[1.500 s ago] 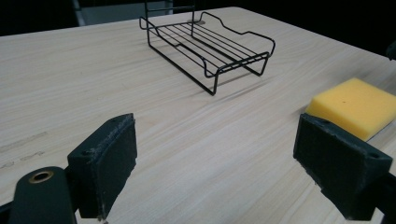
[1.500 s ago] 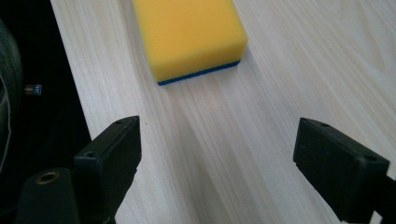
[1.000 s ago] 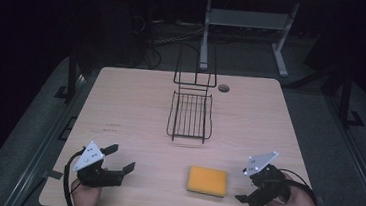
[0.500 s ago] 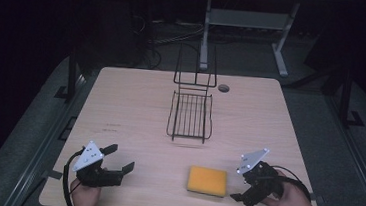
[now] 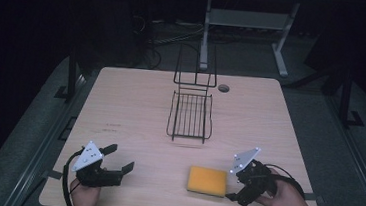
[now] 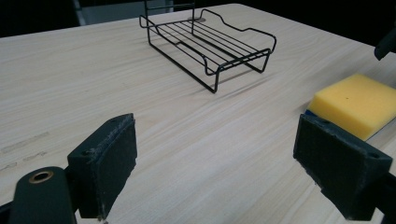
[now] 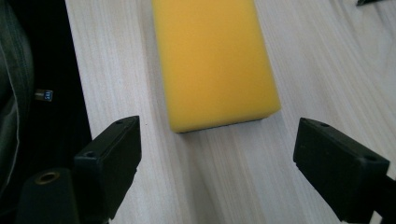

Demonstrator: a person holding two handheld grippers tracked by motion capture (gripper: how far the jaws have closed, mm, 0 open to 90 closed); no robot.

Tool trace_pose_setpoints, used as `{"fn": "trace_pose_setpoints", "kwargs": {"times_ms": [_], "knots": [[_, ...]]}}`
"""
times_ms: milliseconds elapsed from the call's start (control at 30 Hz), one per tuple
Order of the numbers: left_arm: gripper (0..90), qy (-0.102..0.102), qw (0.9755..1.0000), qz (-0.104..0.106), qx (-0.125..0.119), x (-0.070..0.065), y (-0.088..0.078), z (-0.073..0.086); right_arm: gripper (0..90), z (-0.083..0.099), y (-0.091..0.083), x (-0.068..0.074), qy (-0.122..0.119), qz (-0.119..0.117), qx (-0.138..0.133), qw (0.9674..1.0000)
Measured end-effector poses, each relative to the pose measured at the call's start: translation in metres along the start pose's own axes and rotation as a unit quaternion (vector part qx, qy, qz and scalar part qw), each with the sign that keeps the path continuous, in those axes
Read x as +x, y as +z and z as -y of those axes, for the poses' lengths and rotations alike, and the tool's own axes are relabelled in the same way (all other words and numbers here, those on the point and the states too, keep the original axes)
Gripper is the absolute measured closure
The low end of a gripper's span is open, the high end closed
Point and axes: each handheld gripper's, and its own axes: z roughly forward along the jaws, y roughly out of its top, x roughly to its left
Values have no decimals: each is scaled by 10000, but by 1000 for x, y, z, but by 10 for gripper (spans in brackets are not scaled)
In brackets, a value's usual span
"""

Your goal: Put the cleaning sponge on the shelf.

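Nothing was grasped yet: your right gripper (image 5: 240, 189), jaws released, faced the yellow rectangular foam sponge (image 5: 207, 181) at its 9 o'clock; your left gripper (image 5: 120, 159) waited released.

Surface (image 5: 135, 104): pale wood grain, lit from above.
Floor (image 5: 44, 116): grey, dim around the edges.
Beyond: a white metal stand (image 5: 251, 21) and loose cables (image 5: 162, 33) in dark surroundings.

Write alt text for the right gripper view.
A yellow sponge lies flat on the pale wooden table, just ahead of the open right hand-held gripper, whose black jaws stand wide apart, not touching it.
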Motion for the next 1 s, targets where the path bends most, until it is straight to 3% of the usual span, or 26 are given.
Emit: {"fn": "trace_pose_setpoints", "kwargs": {"times_ms": [1000], "knots": [[128, 16, 10000, -19, -12, 1, -2, 0, 145, -22, 14, 2, -199, -179, 235, 9994]]}}
